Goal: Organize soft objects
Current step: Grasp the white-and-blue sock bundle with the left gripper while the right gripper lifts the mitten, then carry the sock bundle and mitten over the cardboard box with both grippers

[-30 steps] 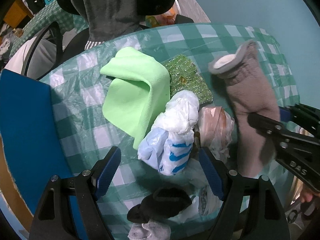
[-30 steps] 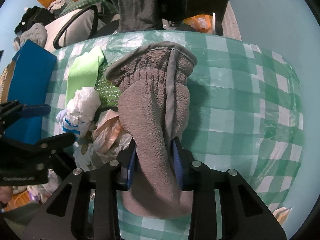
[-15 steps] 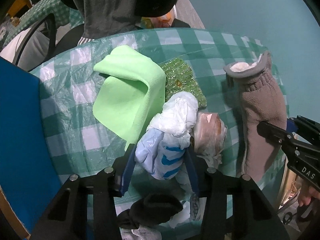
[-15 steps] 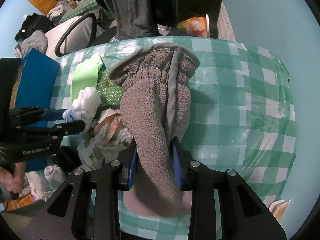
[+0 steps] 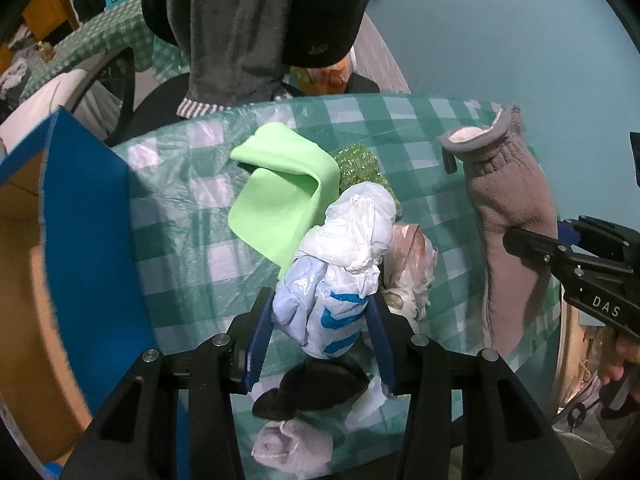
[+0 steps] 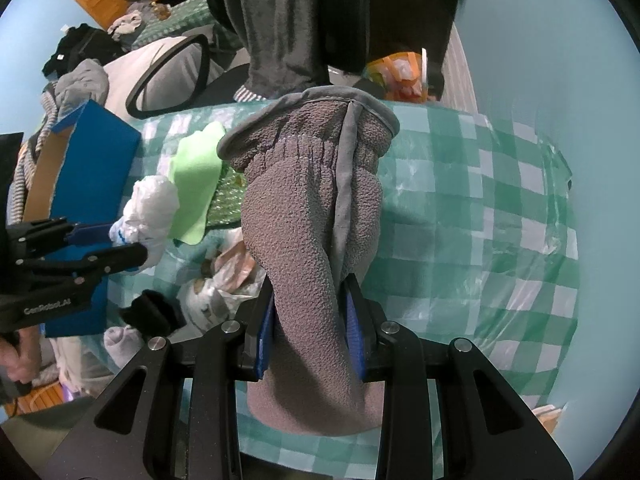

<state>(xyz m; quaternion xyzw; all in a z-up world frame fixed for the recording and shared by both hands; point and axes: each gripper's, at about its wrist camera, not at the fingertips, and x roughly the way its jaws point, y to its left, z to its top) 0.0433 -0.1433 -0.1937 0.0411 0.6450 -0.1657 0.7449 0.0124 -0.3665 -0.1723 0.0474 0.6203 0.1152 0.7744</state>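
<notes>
Since a second ago, my left gripper [image 5: 320, 332] has closed from wide onto the bag bundle [image 5: 340, 276] and lifted it off the table [image 5: 192, 216]. My right gripper [image 6: 312, 328] stays clamped narrow on the grey glove [image 6: 308, 220], held upright above the cloth. Risk: slick plastic may slip out; the box [image 5: 88, 220] stands close left.

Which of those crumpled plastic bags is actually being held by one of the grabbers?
The white bag with blue stripes: the left gripper pinches it. The brownish clear bag beside it lies untouched.
</notes>
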